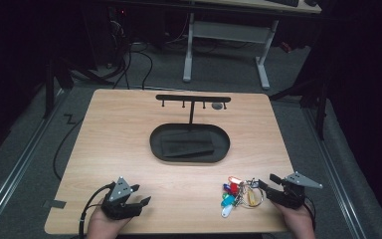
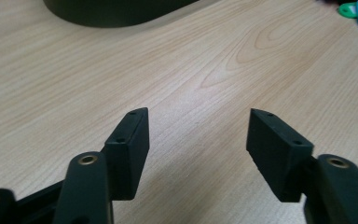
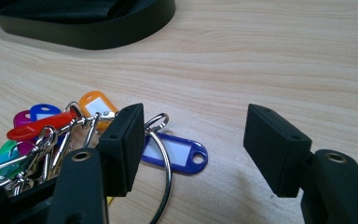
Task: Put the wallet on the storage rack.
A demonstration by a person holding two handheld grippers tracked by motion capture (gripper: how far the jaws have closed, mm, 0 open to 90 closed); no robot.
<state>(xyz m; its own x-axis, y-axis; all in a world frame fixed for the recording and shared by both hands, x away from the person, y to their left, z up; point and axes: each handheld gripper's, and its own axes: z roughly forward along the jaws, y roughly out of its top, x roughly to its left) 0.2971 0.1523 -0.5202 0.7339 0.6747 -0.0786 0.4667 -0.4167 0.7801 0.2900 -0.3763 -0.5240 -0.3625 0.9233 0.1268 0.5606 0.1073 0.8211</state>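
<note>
Here both grippers' blocky fingers gape beside glossy plastic key tags (image 1: 232,191) on woodgrain.

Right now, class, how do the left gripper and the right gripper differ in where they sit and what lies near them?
The left gripper sits near the table's front-left, the right gripper near its front-right. Before the left gripper lies bare wood; the right gripper is beside a bunch of key tags, its large ring passing beside one jaw. Both are open, hand-held and hold nothing.

Light wood table (image 1: 129,134), centre of frame. Black oval tray (image 1: 159,149) mid-table with T-shaped hook stand (image 1: 193,98) rising from it. Bunch of coloured key tags (image 1: 233,191) on rings, lower right.
</note>
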